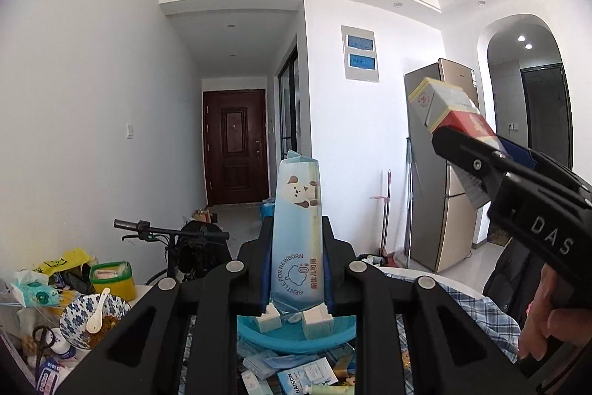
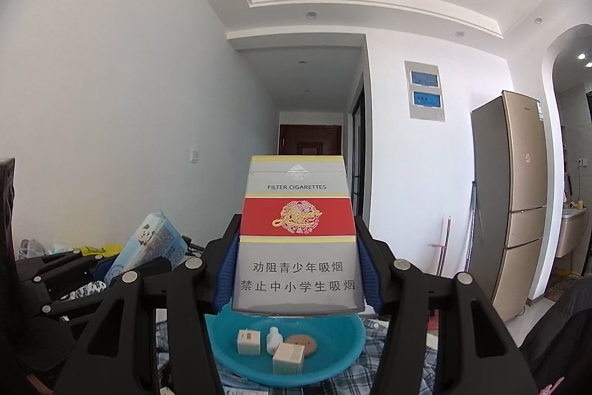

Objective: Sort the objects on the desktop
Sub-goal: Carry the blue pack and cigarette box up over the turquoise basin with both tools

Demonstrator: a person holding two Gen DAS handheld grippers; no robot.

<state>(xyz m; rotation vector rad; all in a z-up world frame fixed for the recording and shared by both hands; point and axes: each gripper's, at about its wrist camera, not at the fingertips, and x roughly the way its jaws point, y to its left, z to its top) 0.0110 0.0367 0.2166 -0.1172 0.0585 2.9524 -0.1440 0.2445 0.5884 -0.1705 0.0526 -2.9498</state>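
Observation:
My left gripper is shut on a tall light-blue wipes pack with a puppy picture, held upright above the blue plastic basin. My right gripper is shut on a red, silver and yellow cigarette carton, also raised over the basin. The carton and the right gripper show at the right of the left wrist view, with a hand on the handle. In the basin lie small white boxes, a little white bottle and a brown disc.
A patterned bowl with a white spoon, scissors, a yellow-green box and tissue packs crowd the left of the table. Loose packets lie on the checked cloth. A scooter and a fridge stand beyond.

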